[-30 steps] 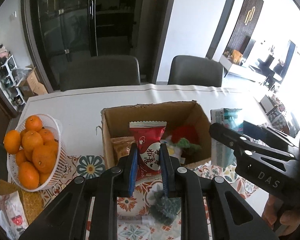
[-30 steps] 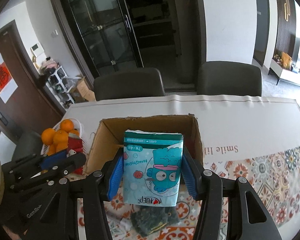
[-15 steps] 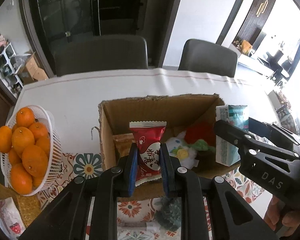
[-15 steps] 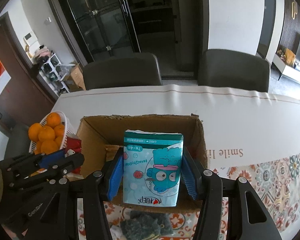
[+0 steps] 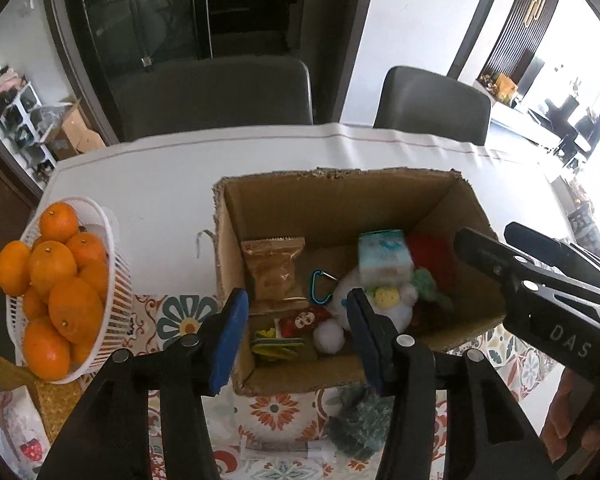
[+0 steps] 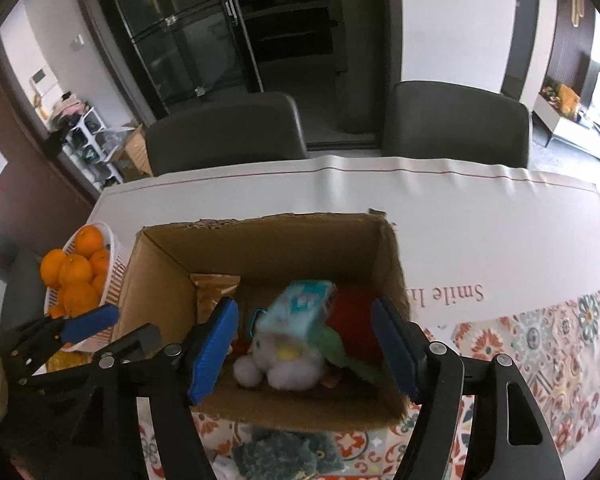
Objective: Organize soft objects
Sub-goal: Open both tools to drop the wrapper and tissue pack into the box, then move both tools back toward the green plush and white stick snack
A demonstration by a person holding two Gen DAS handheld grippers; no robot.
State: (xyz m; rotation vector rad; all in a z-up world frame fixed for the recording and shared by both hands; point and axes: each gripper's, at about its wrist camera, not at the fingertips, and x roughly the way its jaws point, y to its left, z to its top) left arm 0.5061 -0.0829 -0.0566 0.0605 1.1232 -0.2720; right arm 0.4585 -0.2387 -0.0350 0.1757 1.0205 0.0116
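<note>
An open cardboard box (image 5: 340, 200) (image 6: 268, 240) stands on the table. Inside lie a teal tissue pack (image 5: 384, 258) (image 6: 300, 314), a white plush toy (image 5: 380, 304) (image 6: 284, 364), a red snack packet (image 5: 302, 320), a brown snack packet (image 5: 274, 268) and a red soft item (image 5: 430, 250) (image 6: 352, 320). My left gripper (image 5: 296, 328) is open and empty over the box's near left. My right gripper (image 6: 306, 344) is open and empty over the box, above the blurred tissue pack.
A white basket of oranges (image 5: 56, 296) (image 6: 78, 272) stands left of the box. A dark green knitted item (image 5: 360, 420) (image 6: 276, 456) lies on the patterned cloth in front of the box. Two dark chairs (image 6: 224, 136) stand behind the table.
Both grippers have opened over the box. The red snack packet has left the left gripper and the tissue pack the right one; both are now in the box.
</note>
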